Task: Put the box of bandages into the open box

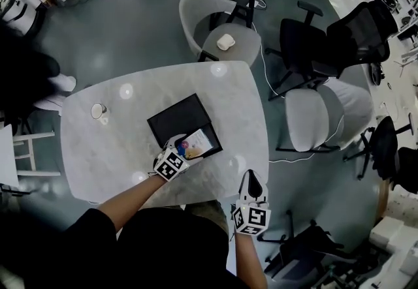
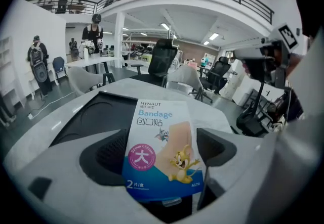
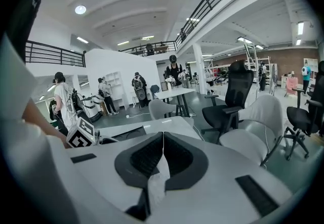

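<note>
The box of bandages (image 2: pixel 161 154), white and blue with cartoon figures, sits between the jaws of my left gripper (image 2: pixel 159 149), which is shut on it. In the head view the box of bandages (image 1: pixel 197 142) hangs over the near right part of the open black box (image 1: pixel 177 119) on the marble table (image 1: pixel 104 151), with my left gripper (image 1: pixel 181 148) at its near end. The black box's (image 2: pixel 93 114) inside shows behind the left jaw. My right gripper (image 1: pixel 252 184) is shut and empty, just off the table's near right edge; its pads (image 3: pixel 152 154) meet.
A white cup (image 1: pixel 98 111) stands on the table's left part. Grey chairs (image 1: pixel 219 33) (image 1: pixel 313 118) and a black office chair (image 1: pixel 307 40) ring the far and right sides. A white stool (image 1: pixel 26 144) is at the left. Several people stand far off.
</note>
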`<state>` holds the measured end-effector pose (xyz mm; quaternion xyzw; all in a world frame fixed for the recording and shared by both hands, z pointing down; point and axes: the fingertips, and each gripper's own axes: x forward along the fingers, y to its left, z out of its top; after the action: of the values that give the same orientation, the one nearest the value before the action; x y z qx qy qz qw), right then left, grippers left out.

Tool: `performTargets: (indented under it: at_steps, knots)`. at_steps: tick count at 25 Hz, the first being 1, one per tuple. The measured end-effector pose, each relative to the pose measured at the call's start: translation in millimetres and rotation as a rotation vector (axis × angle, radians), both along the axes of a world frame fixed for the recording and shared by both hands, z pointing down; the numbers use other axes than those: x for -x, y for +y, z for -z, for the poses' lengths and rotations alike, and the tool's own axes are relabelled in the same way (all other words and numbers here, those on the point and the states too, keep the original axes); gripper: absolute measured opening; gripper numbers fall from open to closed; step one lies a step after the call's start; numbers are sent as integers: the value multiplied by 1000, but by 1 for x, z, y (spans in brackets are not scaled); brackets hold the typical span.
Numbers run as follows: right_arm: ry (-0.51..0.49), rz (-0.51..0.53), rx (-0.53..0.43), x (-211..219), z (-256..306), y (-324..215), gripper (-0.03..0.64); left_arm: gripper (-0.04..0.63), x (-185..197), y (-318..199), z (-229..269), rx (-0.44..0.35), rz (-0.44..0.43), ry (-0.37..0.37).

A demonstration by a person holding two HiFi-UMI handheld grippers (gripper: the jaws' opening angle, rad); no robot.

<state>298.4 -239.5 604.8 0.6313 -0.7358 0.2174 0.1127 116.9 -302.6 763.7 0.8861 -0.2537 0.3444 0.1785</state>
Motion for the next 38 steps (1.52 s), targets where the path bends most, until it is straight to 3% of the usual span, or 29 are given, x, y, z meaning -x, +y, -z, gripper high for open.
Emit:
performTargets:
  at_steps: [11, 18, 24, 33, 38]
  knots:
    - [-39, 51, 32, -10, -11, -18, 12, 448, -11, 4, -48, 99, -17, -102]
    - [-83, 3, 42, -28, -15, -27, 12, 448, -14, 2, -51, 65, -18, -135]
    - [-80, 14, 40, -27, -16, -29, 12, 449, -19, 1, -53, 83, -15, -128]
    - [-53, 10, -3, -14, 0, -25, 12, 449, -14, 5, -27, 41, 14, -58]
    - [-52, 5, -39, 13, 22, -12, 12, 449, 4, 10, 36, 6, 94, 66]
